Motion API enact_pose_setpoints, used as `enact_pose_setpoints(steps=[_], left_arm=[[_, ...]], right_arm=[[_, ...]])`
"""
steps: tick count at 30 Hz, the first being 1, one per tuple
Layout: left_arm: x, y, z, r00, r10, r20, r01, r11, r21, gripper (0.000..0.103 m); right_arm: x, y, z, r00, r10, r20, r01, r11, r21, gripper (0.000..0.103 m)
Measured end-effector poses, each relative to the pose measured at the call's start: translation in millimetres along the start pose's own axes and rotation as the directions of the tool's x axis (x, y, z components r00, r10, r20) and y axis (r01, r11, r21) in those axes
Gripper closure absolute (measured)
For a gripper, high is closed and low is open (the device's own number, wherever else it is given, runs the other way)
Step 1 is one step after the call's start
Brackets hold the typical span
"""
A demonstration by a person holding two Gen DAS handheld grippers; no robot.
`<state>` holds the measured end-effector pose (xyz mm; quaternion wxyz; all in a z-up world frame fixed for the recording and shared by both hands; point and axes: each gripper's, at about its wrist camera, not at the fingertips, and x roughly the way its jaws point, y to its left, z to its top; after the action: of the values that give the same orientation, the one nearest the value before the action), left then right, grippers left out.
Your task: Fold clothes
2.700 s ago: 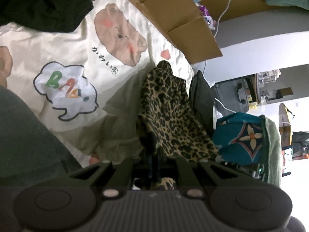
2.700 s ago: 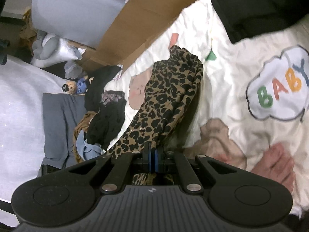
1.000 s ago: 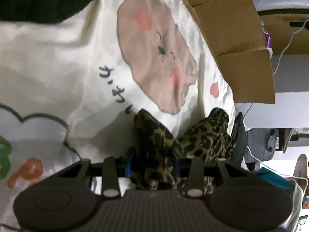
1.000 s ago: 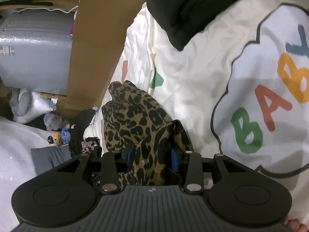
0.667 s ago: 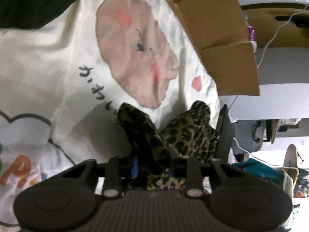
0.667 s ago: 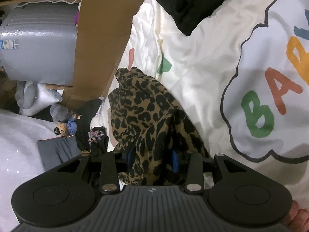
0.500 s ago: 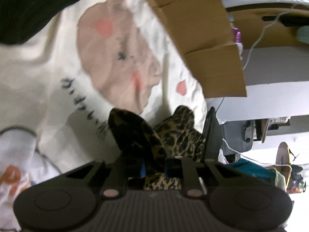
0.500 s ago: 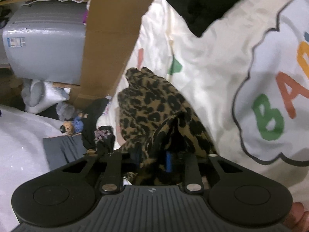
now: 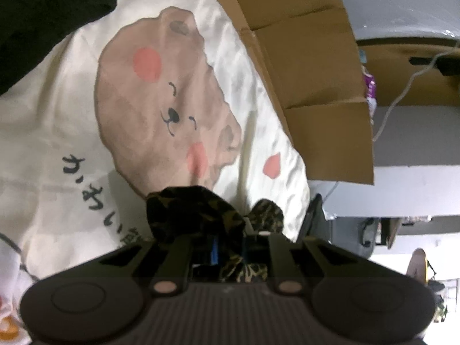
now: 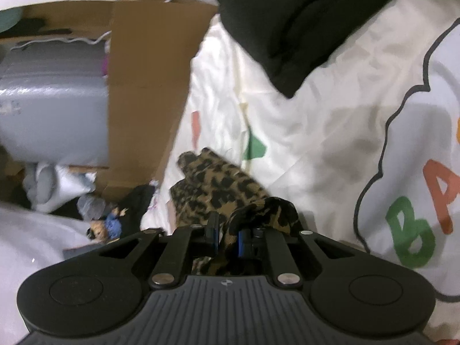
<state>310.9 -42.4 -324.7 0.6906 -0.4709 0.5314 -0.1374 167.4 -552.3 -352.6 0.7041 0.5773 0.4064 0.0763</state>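
While left gripper [image 9: 228,248] pinches leopard-print garment [image 9: 195,212], jaws opening slightly, right gripper [image 10: 228,240] pinches same cloth.

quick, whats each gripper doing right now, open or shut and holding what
Left gripper: jaws opening slightly, leopard-print garment bunched between its pads.
Right gripper: shut on the same leopard-print garment.
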Motion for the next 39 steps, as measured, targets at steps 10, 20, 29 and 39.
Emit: enact_pose_setpoints(steps=[10,20,29,39], left_arm=[[4,-16,22,1.000,0.007,0.021,-0.008,1.000,0.022,0.079],[-14,-41,33,0.992,0.060,0.112,-0.079,0.982,0.173,0.074],[5,-53,10,0.952,0.281,0.122,-0.301,0.793,0.530,0.071],[50,-53,-20,0.922,0.311,0.230,-0.375,0.574,0.728,0.067]], right_arm=[[-17,1,15,0.993,0.058,0.102,-0.063,0.997,0.044,0.047],[-34,16,18,0.981,-0.002,0.192,0.019,0.996,-0.086,0.047],[-26,47,3,0.968,-0.168,0.186,0.225,0.910,-0.349,0.049],[-20,74,3,0.914,-0.375,0.156,0.397,0.740,-0.543,0.049]])
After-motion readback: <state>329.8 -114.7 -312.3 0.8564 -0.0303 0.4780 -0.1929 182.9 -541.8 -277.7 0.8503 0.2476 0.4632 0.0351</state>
